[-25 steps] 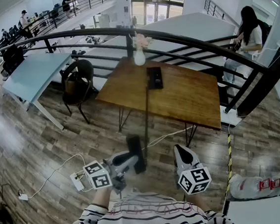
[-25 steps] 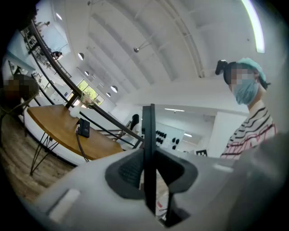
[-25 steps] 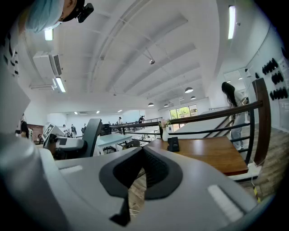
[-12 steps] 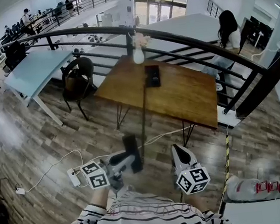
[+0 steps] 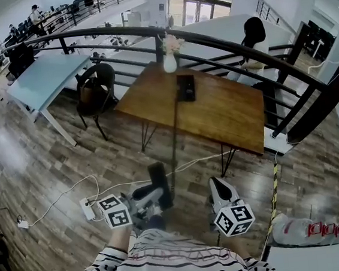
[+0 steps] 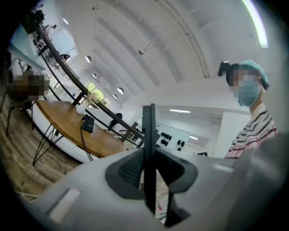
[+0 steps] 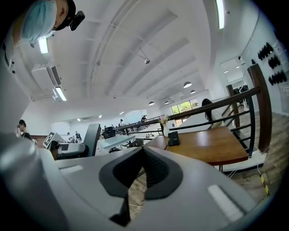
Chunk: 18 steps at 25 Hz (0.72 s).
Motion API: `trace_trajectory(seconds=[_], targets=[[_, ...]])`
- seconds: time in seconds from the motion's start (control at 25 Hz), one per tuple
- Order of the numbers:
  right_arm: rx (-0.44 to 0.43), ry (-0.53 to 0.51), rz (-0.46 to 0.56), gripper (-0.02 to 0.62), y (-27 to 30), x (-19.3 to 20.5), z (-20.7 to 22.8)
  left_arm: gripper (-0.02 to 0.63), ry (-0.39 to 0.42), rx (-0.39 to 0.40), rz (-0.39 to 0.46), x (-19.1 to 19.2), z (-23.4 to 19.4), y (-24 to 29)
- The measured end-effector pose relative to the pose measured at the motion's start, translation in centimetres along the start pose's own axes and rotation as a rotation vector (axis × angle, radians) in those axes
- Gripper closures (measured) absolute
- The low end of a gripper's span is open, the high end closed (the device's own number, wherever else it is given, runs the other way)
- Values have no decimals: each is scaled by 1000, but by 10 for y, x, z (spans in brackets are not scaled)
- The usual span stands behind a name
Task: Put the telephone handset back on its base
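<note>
The black telephone base (image 5: 185,88) lies on the far side of a wooden table (image 5: 234,119), well ahead of me. Its cord (image 5: 174,137) runs down from there to the black handset (image 5: 158,175), which stands upright in my left gripper (image 5: 157,194), shut on it low over the floor. In the left gripper view the handset (image 6: 149,126) shows edge-on between the jaws, with the base (image 6: 88,122) far off. My right gripper (image 5: 217,184) hangs beside it, shut and empty; its own view shows the tips (image 7: 143,151) meeting and the base (image 7: 174,138) on the table.
A white vase with flowers (image 5: 169,59) stands at the table's far edge against a black railing (image 5: 239,49). A chair (image 5: 93,95) and a pale blue table (image 5: 43,82) are to the left. A power strip and cables (image 5: 86,207) lie on the floor. A person (image 5: 253,42) stands behind the railing.
Both grippers stay near my body, the handset still held. My view has shifted a little toward the table. The person behind the railing has walked left.
</note>
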State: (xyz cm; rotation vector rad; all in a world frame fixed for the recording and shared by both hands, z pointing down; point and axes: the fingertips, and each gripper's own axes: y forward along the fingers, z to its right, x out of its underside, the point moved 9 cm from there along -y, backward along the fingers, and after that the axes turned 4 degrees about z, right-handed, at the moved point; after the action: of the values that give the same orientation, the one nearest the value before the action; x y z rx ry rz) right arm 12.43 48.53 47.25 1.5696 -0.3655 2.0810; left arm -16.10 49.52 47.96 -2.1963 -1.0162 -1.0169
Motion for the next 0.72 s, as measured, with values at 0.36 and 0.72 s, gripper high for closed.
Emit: trace_trajectory(seconds=[0.36,0.72], targets=[[49,7,3,595,62,-10,20,529,-18,38,-20,-34,-64,32],[100,-4,23,595,156,-42,47,531,-30,95,-53,-100,-146,84]])
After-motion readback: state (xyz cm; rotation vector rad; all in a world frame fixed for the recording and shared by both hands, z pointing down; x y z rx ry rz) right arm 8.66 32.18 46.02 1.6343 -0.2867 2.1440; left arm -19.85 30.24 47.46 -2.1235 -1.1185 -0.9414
